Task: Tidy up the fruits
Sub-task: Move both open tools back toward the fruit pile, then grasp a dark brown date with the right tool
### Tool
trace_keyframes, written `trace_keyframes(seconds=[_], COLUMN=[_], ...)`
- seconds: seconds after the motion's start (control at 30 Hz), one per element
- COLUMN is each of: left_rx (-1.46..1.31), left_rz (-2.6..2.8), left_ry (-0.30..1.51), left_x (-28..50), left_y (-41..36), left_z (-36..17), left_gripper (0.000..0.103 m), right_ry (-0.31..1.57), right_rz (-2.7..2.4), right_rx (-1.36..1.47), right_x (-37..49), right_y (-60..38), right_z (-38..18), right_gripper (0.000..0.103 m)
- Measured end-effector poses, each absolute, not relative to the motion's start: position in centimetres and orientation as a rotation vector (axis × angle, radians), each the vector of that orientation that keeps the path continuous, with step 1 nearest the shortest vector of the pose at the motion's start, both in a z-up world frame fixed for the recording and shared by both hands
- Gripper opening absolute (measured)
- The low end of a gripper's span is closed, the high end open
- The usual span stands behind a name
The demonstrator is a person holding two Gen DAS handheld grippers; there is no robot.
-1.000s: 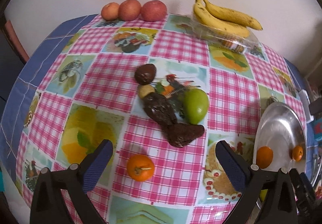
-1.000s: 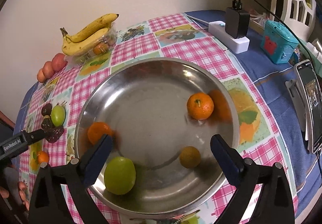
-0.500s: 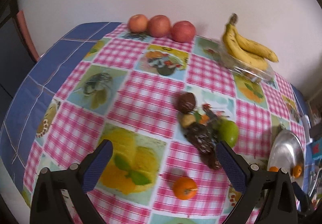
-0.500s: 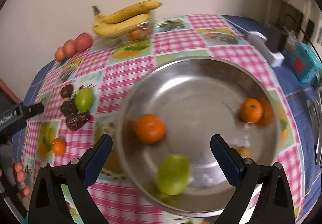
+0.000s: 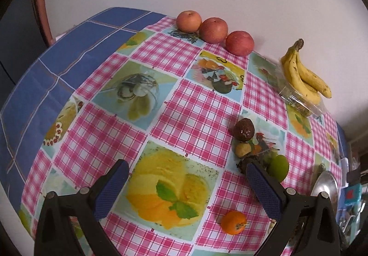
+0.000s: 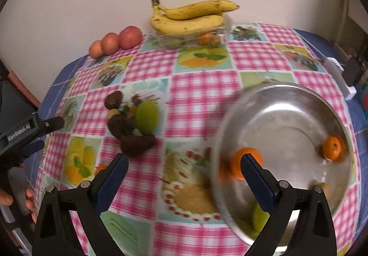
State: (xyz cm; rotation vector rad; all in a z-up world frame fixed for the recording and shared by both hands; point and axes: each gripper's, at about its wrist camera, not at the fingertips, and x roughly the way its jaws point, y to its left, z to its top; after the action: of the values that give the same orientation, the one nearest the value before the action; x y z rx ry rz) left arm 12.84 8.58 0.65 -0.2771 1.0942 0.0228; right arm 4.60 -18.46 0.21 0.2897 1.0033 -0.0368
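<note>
While both pairs of jaws stood spread wide with nothing between them, the left gripper (image 5: 185, 189) hung over the checked tablecloth (image 5: 197, 109) on the tabletop and the right gripper (image 6: 184, 177) over its lower middle. Nearest the left wrist camera, at lower right of the frame, a small orange (image 5: 234, 222) lay alone on the cloth. Just past it, beside the right finger, sat a cluster: a green fruit (image 5: 278, 167), a small yellowish fruit (image 5: 242, 149) and a dark round fruit (image 5: 244, 129), with darker pieces partly hidden behind the finger. In the right wrist view those dark shrivelled pieces (image 6: 135, 138) touched the green fruit on its lower left. At lower right of that frame a steel bowl (image 6: 287, 118), blurred, held two oranges (image 6: 331, 148), a green fruit low behind the right finger, and a small brownish one. Farther back, three apples (image 5: 214, 30) lined the wall, touching, and a bunch of bananas (image 6: 191, 17) rested on a clear plastic box (image 6: 191, 37). At left edge a person's hand (image 6: 13, 196) held the other gripper's handle.
</note>
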Motion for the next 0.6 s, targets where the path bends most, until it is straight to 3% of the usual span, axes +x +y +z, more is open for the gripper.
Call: trace_keyframes(seconds=[0.6], left_rx=[-0.257], left_rz=[0.119], left_ry=[1.227], left_x=[15.1], left_y=[9.9], left_z=[-5.7], left_gripper=[0.103], right_ry=[1.093], right_rz=[0.105], right_rx=[0.251], right_x=[9.3], right_y=[-14.7], right_z=[-4.8], right_gripper=[0.096])
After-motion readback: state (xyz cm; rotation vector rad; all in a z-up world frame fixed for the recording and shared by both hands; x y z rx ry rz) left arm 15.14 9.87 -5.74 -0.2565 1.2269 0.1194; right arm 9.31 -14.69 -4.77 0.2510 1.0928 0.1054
